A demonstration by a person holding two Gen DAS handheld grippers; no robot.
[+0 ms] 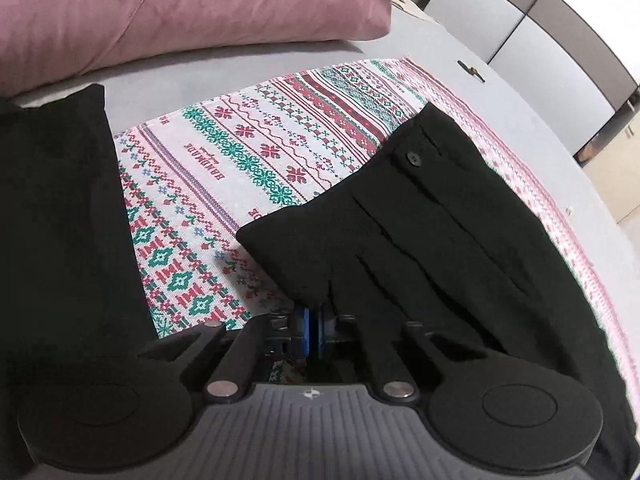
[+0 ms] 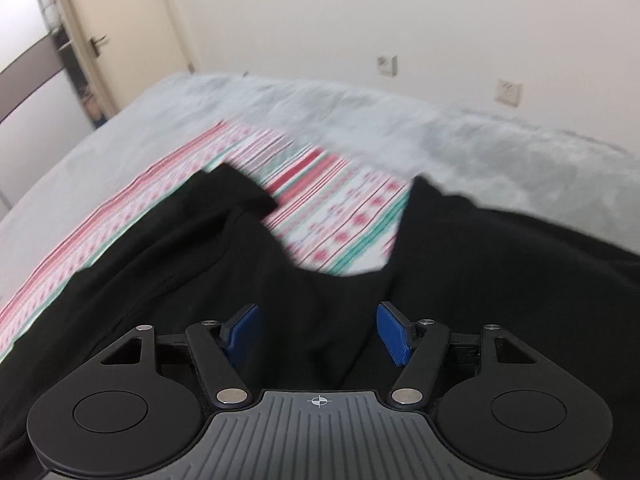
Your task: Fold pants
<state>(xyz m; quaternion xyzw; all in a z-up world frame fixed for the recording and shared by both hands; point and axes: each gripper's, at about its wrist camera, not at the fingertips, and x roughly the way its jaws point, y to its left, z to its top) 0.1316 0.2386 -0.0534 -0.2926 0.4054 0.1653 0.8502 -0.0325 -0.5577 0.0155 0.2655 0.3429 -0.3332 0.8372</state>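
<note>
Black pants (image 1: 420,224) lay spread on a patterned cloth (image 1: 240,152) w/ red, green & white bands, itself on a grey bed sheet (image 1: 500,92). In left wrist view, waistband end w/ a dark button (image 1: 412,159) ran from centre toward lower right; a 2nd black stretch of fabric filled the left edge of frame. Pink pillow (image 1: 180,4) sat upper left, just past the cloth.

Left gripper (image 1: 311,330), bottom centre, had its blue pads (image 1: 304,330) drawn nearly together, clamped on the near edge of the pants, fabric bunched right above the pads.

Right wrist view was motion-blurred. Right gripper (image 2: 318,330) sat bottom centre w/ jaws apart, blue pads (image 2: 394,332) standing clear on either side; black fabric (image 2: 320,312) lay between and under them, pads not pressing on it as far as could be told. Pants forked into 2 dark arms toward mid-left and mid-right, cloth showing between. Cream wall (image 2: 360,20) w/ 2 sockets (image 2: 509,93) across the top, door (image 2: 120,20) upper left.
</note>
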